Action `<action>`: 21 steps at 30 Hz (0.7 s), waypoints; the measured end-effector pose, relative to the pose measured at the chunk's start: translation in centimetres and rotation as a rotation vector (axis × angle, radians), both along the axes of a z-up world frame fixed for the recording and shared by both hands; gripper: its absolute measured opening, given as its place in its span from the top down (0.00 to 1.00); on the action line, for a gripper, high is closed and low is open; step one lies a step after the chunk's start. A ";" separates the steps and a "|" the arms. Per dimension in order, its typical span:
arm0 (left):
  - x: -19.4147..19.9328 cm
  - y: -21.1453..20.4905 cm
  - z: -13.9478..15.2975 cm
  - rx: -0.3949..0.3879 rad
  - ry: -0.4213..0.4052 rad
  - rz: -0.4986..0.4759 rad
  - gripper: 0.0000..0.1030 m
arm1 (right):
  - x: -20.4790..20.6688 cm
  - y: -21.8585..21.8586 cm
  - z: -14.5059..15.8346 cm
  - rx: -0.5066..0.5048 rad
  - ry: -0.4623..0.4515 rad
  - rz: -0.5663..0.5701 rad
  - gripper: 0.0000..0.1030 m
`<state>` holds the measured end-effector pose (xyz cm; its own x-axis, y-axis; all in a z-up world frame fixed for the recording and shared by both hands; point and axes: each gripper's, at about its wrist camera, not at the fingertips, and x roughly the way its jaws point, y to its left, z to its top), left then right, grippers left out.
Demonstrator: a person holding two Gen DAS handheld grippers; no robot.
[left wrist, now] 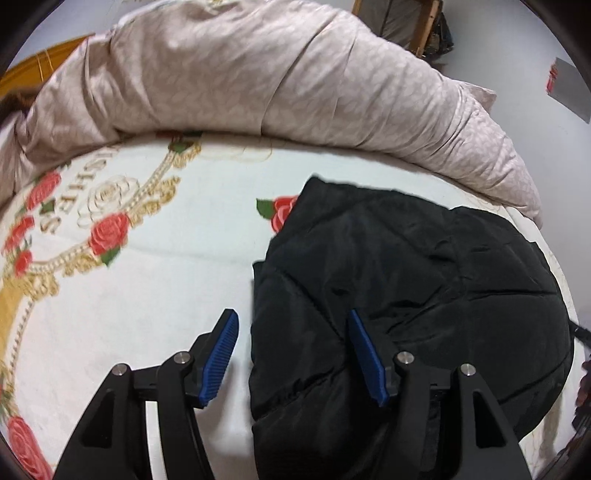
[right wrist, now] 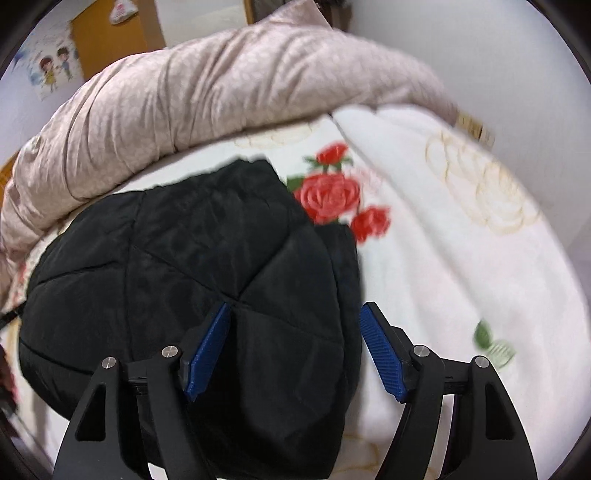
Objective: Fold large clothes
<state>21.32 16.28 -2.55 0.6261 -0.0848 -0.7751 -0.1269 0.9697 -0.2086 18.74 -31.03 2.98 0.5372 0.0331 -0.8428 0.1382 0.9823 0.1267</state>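
Note:
A black quilted puffer jacket (left wrist: pixel 406 280) lies folded into a compact bundle on a white bedspread with red roses (left wrist: pixel 147 288). My left gripper (left wrist: pixel 291 317) is open over the jacket's left edge, one blue pad over the bedspread, the other over the jacket, holding nothing. In the right wrist view the jacket (right wrist: pixel 184 251) fills the left and centre. My right gripper (right wrist: pixel 295 314) is open over the jacket's right edge, its left pad over the jacket and its right pad over the bedspread (right wrist: pixel 461 258).
A bulky beige duvet (left wrist: pixel 277 81) is heaped along the far side of the bed, also in the right wrist view (right wrist: pixel 221 96). A wall lies beyond, with a wooden frame (left wrist: pixel 417 22) at the far right and an orange door (right wrist: pixel 110 40).

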 end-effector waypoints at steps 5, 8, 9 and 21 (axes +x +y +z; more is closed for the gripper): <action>1.6 0.0 -1.3 -0.025 0.020 0.013 0.26 | 1.1 -1.3 -1.7 0.078 0.040 -0.014 0.25; 2.7 0.4 -2.0 -0.069 0.037 0.017 0.23 | 2.0 -1.9 -2.5 0.118 0.063 -0.011 0.24; 3.1 0.6 -2.1 -0.078 0.042 0.016 0.22 | 2.3 -2.0 -2.7 0.125 0.068 -0.008 0.23; 3.7 0.7 -5.2 -0.237 0.087 0.016 0.18 | 3.1 -3.1 -5.1 0.283 0.124 0.007 0.22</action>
